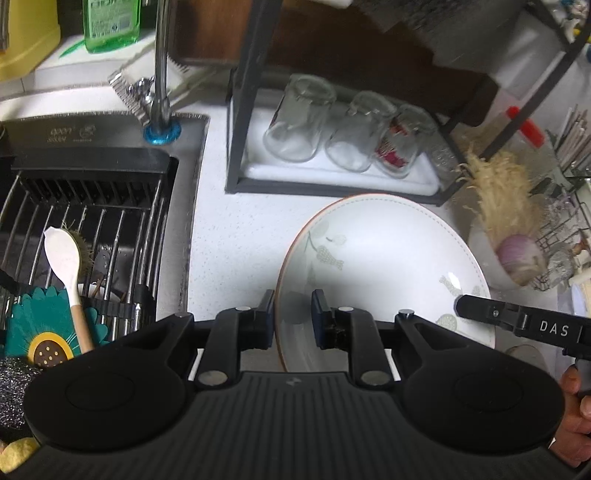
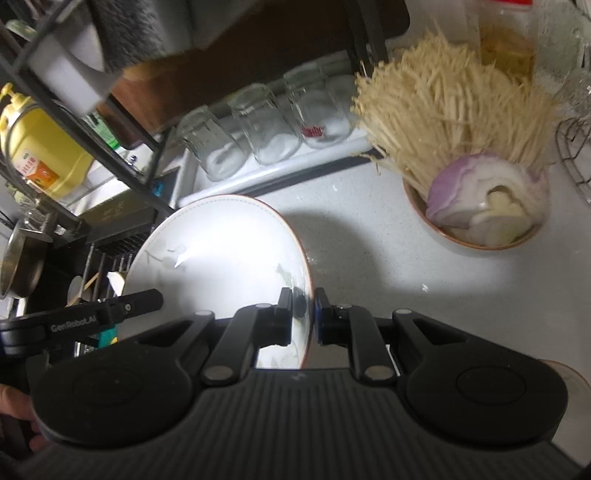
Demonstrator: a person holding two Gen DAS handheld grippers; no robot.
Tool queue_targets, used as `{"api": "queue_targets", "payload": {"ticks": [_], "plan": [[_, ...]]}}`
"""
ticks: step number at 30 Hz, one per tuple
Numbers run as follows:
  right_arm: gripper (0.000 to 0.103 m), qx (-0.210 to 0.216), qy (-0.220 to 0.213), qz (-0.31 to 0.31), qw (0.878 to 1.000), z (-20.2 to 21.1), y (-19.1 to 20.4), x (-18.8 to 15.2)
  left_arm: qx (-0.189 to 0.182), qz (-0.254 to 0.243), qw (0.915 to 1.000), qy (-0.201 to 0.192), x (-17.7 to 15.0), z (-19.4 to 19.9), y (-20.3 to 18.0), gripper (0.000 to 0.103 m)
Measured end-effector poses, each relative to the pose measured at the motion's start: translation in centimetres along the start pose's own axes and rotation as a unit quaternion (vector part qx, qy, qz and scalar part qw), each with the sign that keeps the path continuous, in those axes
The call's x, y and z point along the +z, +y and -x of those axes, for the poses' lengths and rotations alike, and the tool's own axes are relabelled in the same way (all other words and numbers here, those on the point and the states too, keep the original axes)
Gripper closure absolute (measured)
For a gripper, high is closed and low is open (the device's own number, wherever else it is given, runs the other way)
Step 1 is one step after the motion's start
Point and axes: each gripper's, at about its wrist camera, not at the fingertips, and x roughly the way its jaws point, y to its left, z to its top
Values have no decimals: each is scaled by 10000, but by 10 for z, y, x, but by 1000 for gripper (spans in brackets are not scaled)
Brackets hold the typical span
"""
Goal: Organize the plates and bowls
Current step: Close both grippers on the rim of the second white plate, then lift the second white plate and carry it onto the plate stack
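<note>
Plate (image 1: 388, 258), white with a thin brown rim and faint leaf prints, is tilted above the speckled counter (image 1: 229, 236), gripped on two opposite edges. Left gripper (image 1: 293, 314) has its jaws closed on the plate's left rim, one pad outside and one inside the dish. Right gripper (image 2: 303, 312) is clamped on the opposite rim the same way, the rim standing between its pads; in the left view its finger reaches in over the plate's right edge. A shadow of the plate lies on the counter beneath it in the right view.

Behind the plate, a black rack (image 1: 240, 110) stands on the counter, and three glasses (image 1: 299, 118) lie side by side on the white tray (image 1: 332, 173) at its base; one carries a red print. To the plate's right sits a bowl (image 2: 476, 240) holding a cut onion (image 2: 461, 192) and a bundle of pale enoki mushrooms (image 2: 454, 107).

Left of the counter is the sink (image 1: 92, 136) with a wire drainer (image 1: 92, 229) in it. A white spoon (image 1: 64, 258) with a wooden handle leans there, over a teal flower-shaped mat (image 1: 40, 325). The faucet (image 1: 160, 74) rises behind the sink, with a green bottle (image 1: 110, 22) and a yellow container (image 1: 26, 37) further back. Part of a hand (image 1: 576, 413) shows at the lower right of the left view.
</note>
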Motion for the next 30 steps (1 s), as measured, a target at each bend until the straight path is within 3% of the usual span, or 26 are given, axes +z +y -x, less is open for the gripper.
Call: {"api": "queue_targets", "payload": {"ticks": [17, 23, 30], "plan": [[89, 125, -843, -244, 9961, 109, -4, -9, -211, -607, 9967, -497, 5, 86, -61, 80], [88, 11, -1111, -318, 9933, 136, -13, -18, -471, -643, 9958, -458, 4, 94, -79, 80], [89, -216, -1462, -661, 9868, 162, -30, -41, -757, -1098, 9906, -318, -6, 94, -104, 80]]}}
